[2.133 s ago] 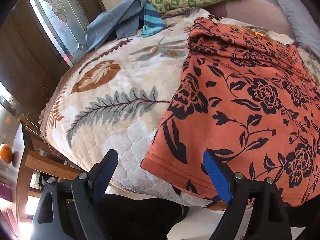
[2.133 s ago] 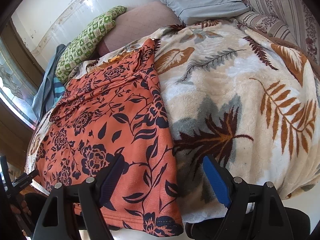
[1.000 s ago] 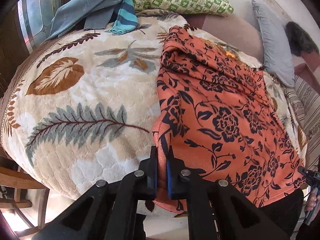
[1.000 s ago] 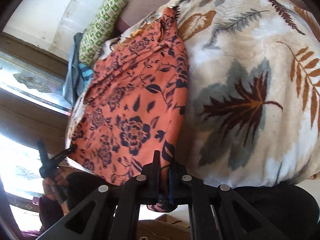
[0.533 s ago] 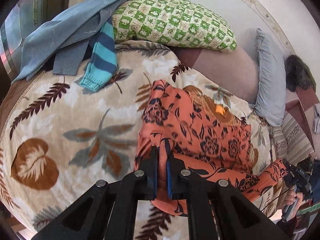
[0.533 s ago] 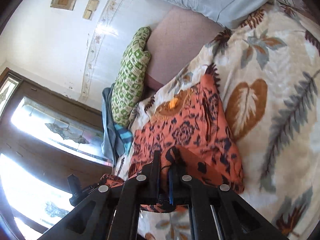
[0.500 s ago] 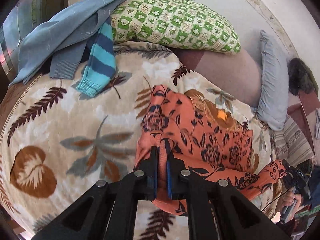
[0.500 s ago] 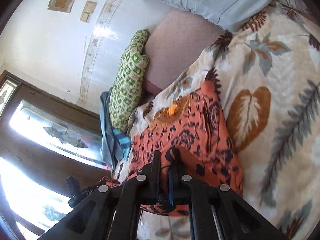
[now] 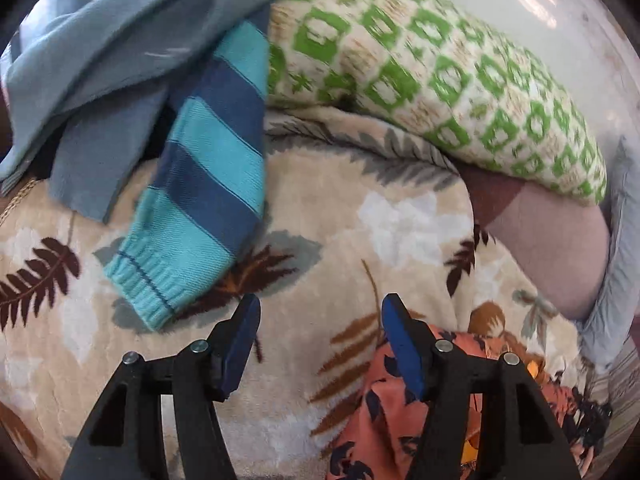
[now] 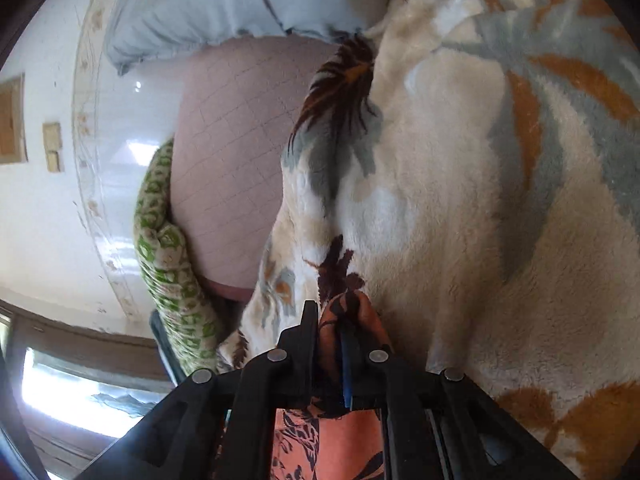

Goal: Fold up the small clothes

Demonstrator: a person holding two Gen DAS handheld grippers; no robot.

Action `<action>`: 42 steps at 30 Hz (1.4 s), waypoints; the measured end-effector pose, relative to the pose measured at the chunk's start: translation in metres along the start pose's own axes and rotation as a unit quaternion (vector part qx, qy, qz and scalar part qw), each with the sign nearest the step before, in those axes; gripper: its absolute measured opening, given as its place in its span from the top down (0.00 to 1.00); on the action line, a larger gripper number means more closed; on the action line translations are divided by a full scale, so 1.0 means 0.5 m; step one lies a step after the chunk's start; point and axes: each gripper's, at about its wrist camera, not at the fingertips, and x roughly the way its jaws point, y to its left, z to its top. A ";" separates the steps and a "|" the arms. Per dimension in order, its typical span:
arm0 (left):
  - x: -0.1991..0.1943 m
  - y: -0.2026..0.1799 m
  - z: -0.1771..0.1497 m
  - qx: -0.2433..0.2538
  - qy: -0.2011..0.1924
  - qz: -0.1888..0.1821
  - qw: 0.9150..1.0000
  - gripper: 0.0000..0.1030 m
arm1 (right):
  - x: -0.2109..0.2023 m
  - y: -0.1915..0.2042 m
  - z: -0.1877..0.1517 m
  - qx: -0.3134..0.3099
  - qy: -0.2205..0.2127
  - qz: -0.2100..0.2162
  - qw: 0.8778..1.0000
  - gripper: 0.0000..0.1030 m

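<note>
Orange floral-print cloth garment (image 9: 404, 432) bunched low on the cream leaf-patterned plush blanket (image 9: 344, 240), just right of the left gripper (image 9: 320, 344). Left jaws just been opening — blue pads apart over bare blanket, nothing between them, garment edge beside the right-hand finger only. In the right wrist view, a fold of the same orange cloth (image 10: 344, 312) clenched in the right gripper (image 10: 330, 320), jaws nearly together on it, more of the fabric trailing back beneath the tool.

Beyond the left gripper: a striped teal-and-navy knitted sleeve (image 9: 200, 208), its ribbed cuff lying close ahead-left of the fingers. Draped over its upper part, a grey-blue soft garment (image 9: 100, 60). Further back and right, a green-and-cream patterned pillow (image 9: 432, 80) resting along the blanket's far edge, against the white wall (image 9: 540, 12). Dusty-pink quilted cushion (image 10: 236, 160) and pale blue pillow (image 10: 192, 4) beyond the blanket's rim.

Open blanket — ahead of the left fingers and right of the right gripper.
</note>
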 end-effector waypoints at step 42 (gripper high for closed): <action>-0.132 -0.018 -0.289 0.000 -0.003 0.076 0.997 0.28 | 0.206 0.334 -0.456 -0.450 0.105 -0.250 0.851 0.63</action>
